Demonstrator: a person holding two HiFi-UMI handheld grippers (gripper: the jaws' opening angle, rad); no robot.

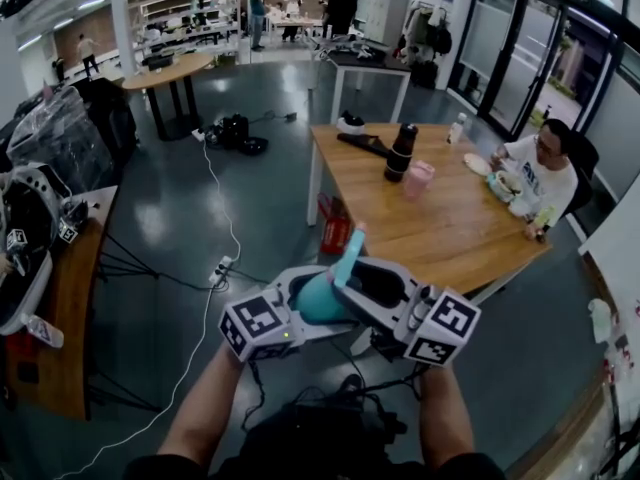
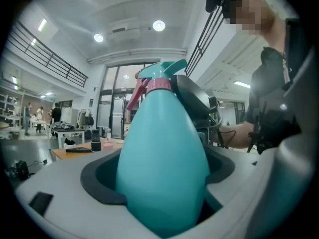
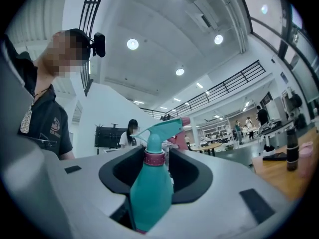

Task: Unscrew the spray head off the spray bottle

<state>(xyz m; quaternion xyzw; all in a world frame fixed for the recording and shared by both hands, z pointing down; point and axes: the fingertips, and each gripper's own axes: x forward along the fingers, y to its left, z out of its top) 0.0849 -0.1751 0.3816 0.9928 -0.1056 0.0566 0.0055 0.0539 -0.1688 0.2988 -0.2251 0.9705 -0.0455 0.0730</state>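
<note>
The left gripper [image 2: 160,159] is clamped on the teal belly of the spray bottle [image 2: 162,148]. It holds the bottle in the air close in front of the person, nearer than the wooden table [image 1: 470,238]. The spray head [image 1: 350,256] points up and away, with a pink collar [image 3: 154,158] at its base. The right gripper [image 3: 154,169] meets the bottle from the right. Its jaws stand apart on either side of the neck, and the pads are clear of the collar.

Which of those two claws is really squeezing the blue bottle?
The left gripper: its jaws press on the teal spray bottle's wide body. The right gripper's jaws stand wide apart, with gaps either side of the bottle.
</note>
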